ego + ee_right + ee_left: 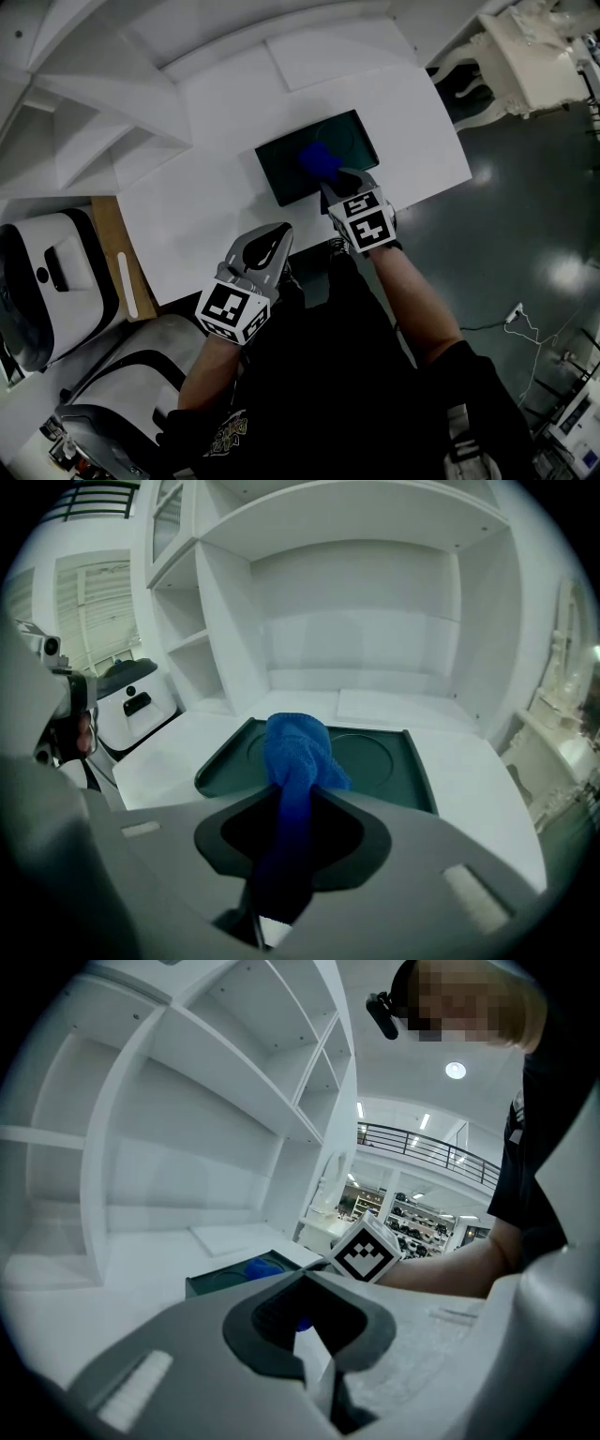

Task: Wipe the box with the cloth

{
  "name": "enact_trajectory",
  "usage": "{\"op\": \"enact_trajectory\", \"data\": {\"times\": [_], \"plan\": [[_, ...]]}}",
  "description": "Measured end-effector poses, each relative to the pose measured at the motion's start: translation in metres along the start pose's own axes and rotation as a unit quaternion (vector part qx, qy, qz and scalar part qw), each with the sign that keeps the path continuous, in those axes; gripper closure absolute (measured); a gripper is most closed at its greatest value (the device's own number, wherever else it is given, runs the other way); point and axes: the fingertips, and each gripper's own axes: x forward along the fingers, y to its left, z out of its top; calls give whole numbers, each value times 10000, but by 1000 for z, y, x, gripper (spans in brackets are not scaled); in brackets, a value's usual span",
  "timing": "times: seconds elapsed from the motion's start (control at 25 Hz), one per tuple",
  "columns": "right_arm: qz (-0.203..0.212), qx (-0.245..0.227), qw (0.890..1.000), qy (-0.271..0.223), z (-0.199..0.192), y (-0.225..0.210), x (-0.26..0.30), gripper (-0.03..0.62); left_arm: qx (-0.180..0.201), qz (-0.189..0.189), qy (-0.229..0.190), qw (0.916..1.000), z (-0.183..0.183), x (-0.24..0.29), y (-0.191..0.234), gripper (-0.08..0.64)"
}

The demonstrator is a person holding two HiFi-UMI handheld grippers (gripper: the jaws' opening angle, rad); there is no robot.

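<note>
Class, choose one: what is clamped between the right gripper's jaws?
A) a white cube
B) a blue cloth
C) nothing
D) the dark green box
B: in the right gripper view the blue cloth runs down between the closed jaws of the right gripper, hanging over the dark green box.

blue cloth [295, 752], dark green box [394, 771], white table [234, 187]
</note>
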Motion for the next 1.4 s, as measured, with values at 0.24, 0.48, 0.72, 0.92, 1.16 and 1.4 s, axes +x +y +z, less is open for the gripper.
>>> {"op": "enact_trajectory", "data": {"times": [0.24,0.48,0.72,0.92,1.16,1.4], "plan": [[-225,85,9997,-26,-8,-33,-6,475,11,-58,21,10000,0,14,-7,560],[-371,120,9992,20,-13,-56,-14,475,11,-103,19,9999,2,27,-15,560],[-508,151,9986,43,-19,-75,-20,474,27,-137,13,9999,5,39,-22,560],[-524,178,9985,50,-22,-84,-24,474,47,-159,8,9999,8,47,-28,560],[-511,216,9984,65,-22,-91,-26,474,70,-125,-20,9999,12,53,-29,560],[-420,238,9988,81,-21,-93,-29,474,111,-80,-78,9999,19,55,-29,560]]}}
